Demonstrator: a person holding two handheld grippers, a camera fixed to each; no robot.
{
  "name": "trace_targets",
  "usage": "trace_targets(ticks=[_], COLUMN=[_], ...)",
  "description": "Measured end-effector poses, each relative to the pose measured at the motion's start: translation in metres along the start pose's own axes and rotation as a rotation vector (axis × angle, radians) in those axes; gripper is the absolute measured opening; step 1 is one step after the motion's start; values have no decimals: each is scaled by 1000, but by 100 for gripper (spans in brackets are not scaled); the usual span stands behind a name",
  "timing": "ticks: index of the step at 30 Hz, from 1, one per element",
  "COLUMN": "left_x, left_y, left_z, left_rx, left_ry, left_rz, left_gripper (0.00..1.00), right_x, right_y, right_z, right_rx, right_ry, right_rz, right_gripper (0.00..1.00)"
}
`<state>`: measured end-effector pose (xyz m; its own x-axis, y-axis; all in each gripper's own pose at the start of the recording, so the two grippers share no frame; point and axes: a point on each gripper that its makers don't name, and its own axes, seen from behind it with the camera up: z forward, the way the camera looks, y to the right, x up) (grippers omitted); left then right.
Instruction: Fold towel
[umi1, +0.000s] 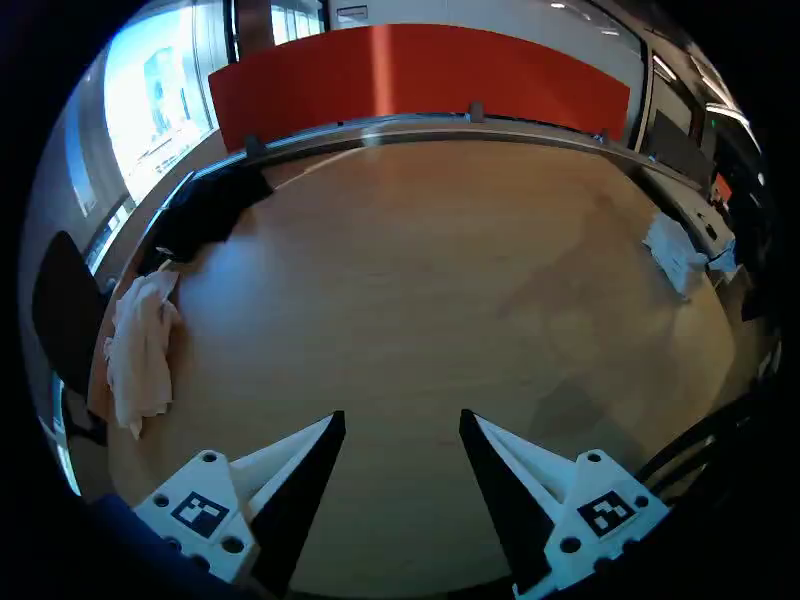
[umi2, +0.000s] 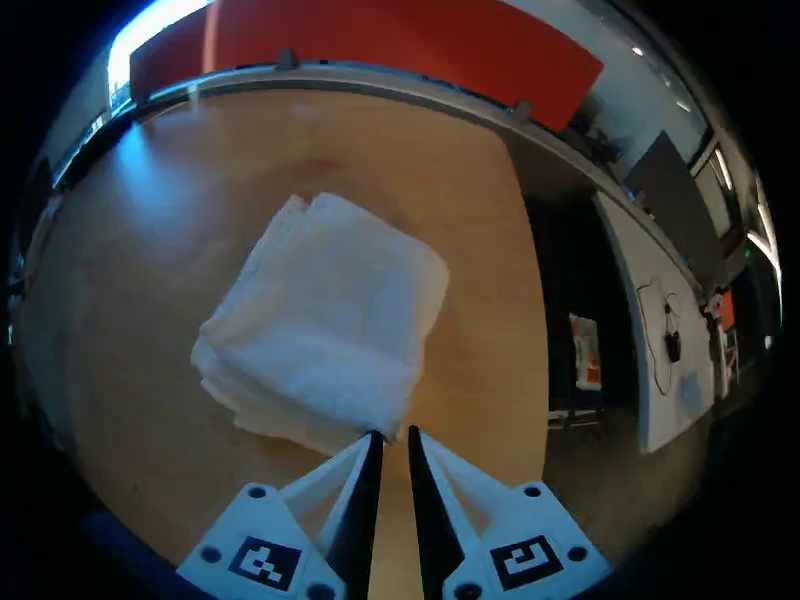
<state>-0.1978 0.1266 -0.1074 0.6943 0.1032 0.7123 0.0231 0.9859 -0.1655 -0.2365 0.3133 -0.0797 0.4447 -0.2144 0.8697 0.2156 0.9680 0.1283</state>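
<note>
Pale wooden tabletop (umi1: 420, 280) – the largest surface, spanning both views, with a metal-edged far rim. Behind that rim stands a long red partition panel (umi1: 420, 75), upright and running the width of the tabletop; the right gripper view shows it (umi2: 400, 40) along the top as well.

White folded terry towel (umi2: 320, 320) – seen in the right gripper view, lying flat on the tabletop (umi2: 150, 200) near its middle. It forms a thick, roughly square stack turned cornerwise to the camera. Several layers show as stepped edges along its left and near sides; the top face is smooth and unwrinkled.

Black crumpled cloth (umi1: 205, 210) – at the far left corner of the tabletop in the left gripper view. Just nearer lies a cream crumpled cloth (umi1: 140, 350), draped along the left edge. A small white crumpled cloth (umi1: 675, 250) sits at the right edge, well apart from both.

Left gripper (umi1: 401, 415) – its jaws stand wide apart over bare wood, with nothing between them.

Right gripper (umi2: 392, 432) – its jaws are drawn almost together, leaving a thin slit, and their tips meet the near edge of the towel. Whether any fabric is pinched cannot be told.
</note>
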Motion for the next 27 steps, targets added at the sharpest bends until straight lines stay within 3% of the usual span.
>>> trace_targets(ticks=[4, 8, 15, 27], left_x=[1, 0, 0, 1], left_y=[0, 0, 0, -2], left_z=[0, 0, -1, -1], left_rx=[-3, -5, -8, -6], left_ry=[2, 2, 5, 12], left_rz=[0, 1, 0, -6], left_gripper=[84, 85, 84, 85], right_x=[-4, -7, -8, 17], right_y=[1, 3, 3, -33], right_z=[-2, -5, -7, -11], right_rx=[-12, -29, -44, 33], right_ry=[0, -3, 2, 70], right_rz=[0, -6, -22, -38], right_gripper=[33, 64, 67, 66])
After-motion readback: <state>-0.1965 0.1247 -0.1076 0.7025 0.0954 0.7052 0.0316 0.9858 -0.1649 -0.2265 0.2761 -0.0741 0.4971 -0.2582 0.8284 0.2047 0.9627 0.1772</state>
